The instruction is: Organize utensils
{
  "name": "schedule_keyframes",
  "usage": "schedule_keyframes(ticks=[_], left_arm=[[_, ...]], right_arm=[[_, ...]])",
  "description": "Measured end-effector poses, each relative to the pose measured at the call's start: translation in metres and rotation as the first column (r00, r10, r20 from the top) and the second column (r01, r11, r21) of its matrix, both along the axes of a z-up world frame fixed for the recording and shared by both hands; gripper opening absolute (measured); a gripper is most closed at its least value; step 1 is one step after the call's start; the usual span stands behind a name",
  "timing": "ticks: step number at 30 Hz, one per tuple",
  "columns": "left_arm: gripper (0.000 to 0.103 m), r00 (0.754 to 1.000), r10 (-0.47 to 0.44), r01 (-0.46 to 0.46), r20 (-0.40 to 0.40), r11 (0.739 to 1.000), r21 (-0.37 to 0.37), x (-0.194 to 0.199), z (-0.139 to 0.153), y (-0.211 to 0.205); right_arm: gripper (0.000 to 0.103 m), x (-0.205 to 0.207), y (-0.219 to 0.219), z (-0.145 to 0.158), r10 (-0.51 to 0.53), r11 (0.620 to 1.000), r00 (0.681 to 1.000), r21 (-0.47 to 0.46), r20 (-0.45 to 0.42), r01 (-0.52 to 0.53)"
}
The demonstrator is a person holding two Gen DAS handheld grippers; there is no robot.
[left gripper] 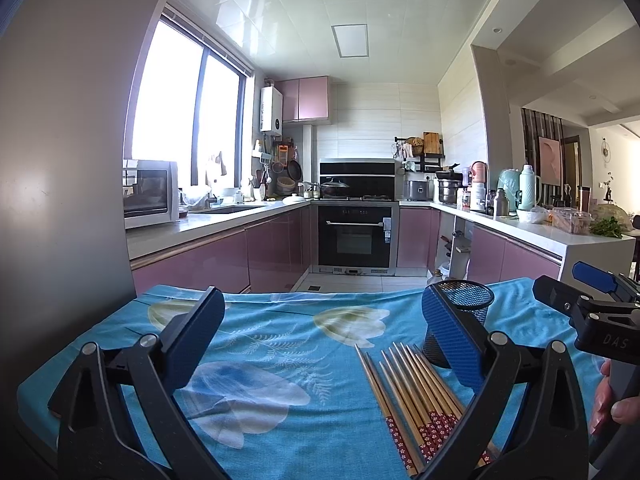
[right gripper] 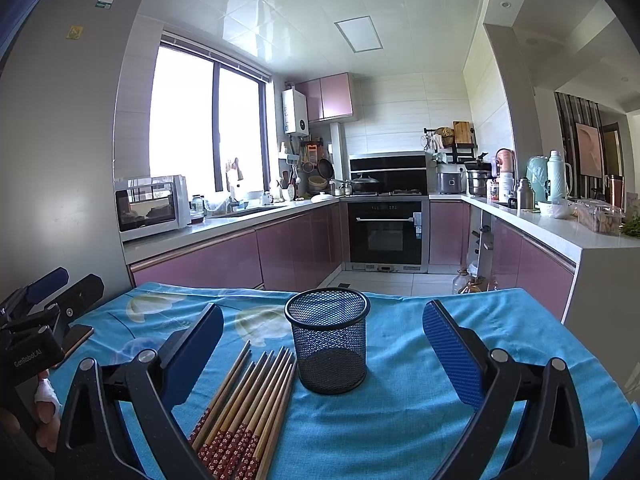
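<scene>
Several wooden chopsticks (left gripper: 416, 392) with red patterned ends lie side by side on the blue floral cloth (left gripper: 280, 344); they also show in the right wrist view (right gripper: 248, 404). A black mesh holder (right gripper: 328, 344) stands upright and empty just right of them; in the left wrist view the holder (left gripper: 466, 304) is partly hidden behind my right finger. My left gripper (left gripper: 320, 332) is open and empty above the cloth, left of the chopsticks. My right gripper (right gripper: 322, 344) is open and empty, with the holder between its fingers further ahead.
The cloth-covered table (right gripper: 480, 440) ends ahead at the kitchen floor. A grey fridge (right gripper: 60, 140) stands at the left. Pink cabinets and counters (left gripper: 224, 248) line the kitchen beyond. The other gripper shows at the right edge (left gripper: 592, 312) and left edge (right gripper: 44, 312).
</scene>
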State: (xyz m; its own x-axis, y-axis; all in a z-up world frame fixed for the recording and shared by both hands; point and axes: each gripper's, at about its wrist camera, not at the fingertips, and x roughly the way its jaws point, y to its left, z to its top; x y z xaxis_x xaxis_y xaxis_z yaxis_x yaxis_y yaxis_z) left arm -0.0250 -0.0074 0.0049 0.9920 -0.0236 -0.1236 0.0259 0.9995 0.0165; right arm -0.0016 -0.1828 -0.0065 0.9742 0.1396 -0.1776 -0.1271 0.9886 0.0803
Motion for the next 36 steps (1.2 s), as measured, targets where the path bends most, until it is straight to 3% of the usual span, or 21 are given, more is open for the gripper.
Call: schedule_keyframes(ticks=[36], left_arm=[[0.097,1.000,-0.006,0.006,-0.003,1.000,-0.003,-0.0010,0.0017,-0.0038]], right_arm=[[0.097,-0.0009,0.0003,0.0029,0.000,1.000,1.000,-0.002,0.002,0.000]])
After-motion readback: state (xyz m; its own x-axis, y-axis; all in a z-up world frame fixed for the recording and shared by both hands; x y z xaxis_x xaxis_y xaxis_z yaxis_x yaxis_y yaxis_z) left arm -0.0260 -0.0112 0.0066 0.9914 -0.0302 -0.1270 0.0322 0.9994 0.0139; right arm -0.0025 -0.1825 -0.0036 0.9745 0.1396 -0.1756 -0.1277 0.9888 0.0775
